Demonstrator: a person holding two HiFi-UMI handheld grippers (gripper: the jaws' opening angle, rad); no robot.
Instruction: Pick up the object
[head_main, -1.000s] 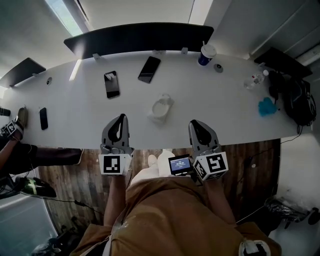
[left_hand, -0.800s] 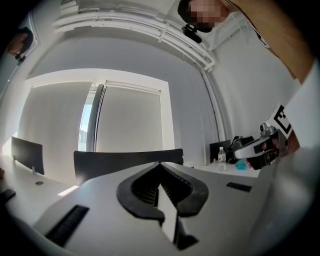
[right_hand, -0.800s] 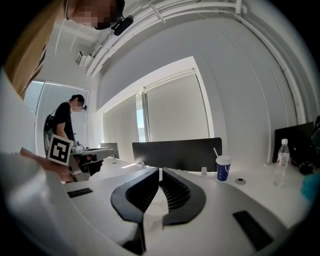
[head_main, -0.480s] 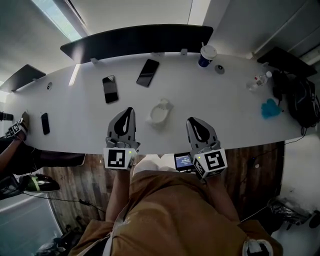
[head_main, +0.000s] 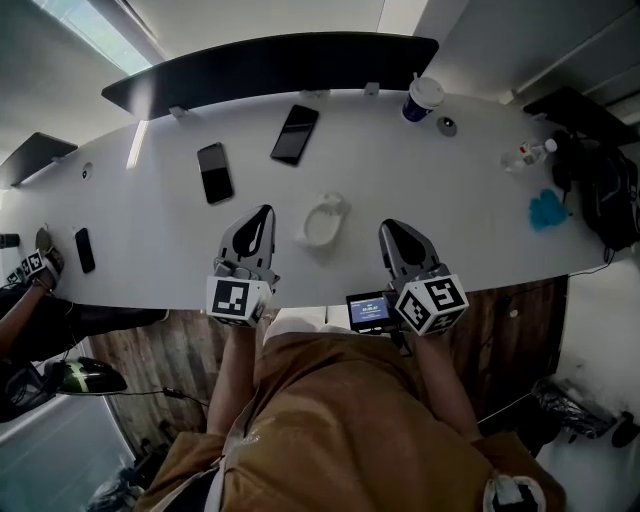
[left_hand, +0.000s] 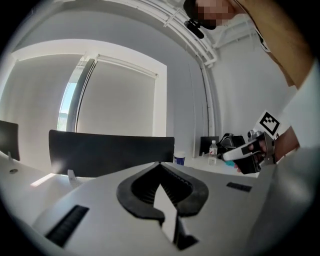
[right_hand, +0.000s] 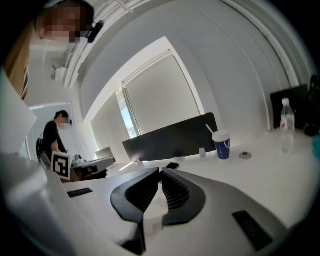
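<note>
While the left gripper and right gripper hover pressed together and empty over the bench's near edge, the white object sits between their tips, marginally nearer the left.

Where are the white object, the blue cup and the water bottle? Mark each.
white object (head_main: 322, 222), head view, its middle
blue cup (right_hand: 221, 148), right gripper view, its blue side
water bottle (right_hand: 286, 127), right gripper view, its clear body

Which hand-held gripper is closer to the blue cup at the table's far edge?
Right. The right hand-held gripper is over the near edge, almost straight in front of the cup; the left hand-held gripper is farther off to the left.
</note>
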